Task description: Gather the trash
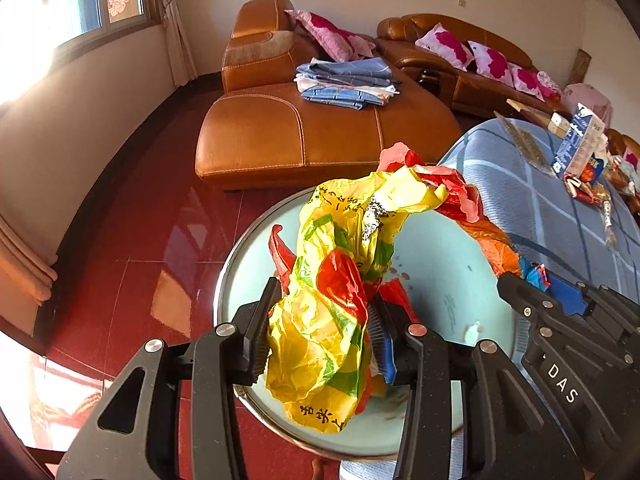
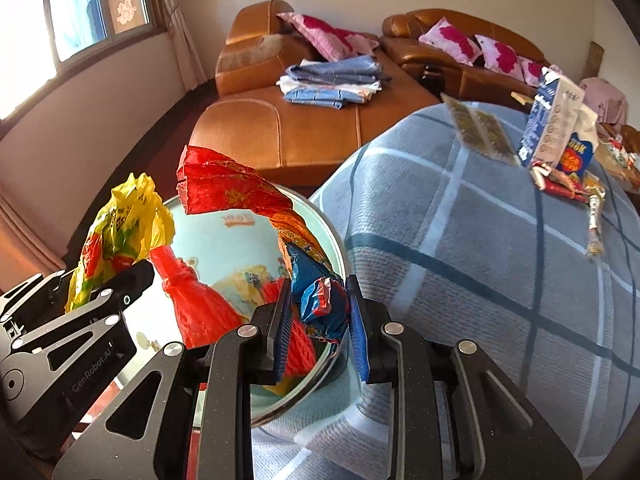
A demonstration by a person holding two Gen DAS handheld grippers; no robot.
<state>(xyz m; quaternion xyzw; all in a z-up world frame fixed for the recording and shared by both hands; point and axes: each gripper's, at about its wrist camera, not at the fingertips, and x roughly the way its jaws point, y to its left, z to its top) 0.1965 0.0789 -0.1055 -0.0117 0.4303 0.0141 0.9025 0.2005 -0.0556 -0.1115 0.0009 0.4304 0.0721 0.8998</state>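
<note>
My left gripper (image 1: 320,320) is shut on a crumpled yellow plastic bag (image 1: 332,280) with red and green print, held above a round pale-blue basin (image 1: 440,292). The bag also shows in the right wrist view (image 2: 120,232). My right gripper (image 2: 320,312) is shut on a red, orange and blue crumpled wrapper (image 2: 316,296), whose red end (image 2: 224,188) rises over the basin (image 2: 224,240). In the left wrist view the right gripper (image 1: 560,320) sits at the basin's right edge, with the wrapper (image 1: 492,248) stretching from it toward the yellow bag.
A table with a blue checked cloth (image 2: 480,248) lies to the right, with a blue carton (image 2: 548,116), snack wrappers (image 2: 568,180) and gold packets (image 2: 480,132) at its far end. An orange leather sofa (image 1: 300,132) with folded cloths stands behind. The floor (image 1: 132,248) is red tile.
</note>
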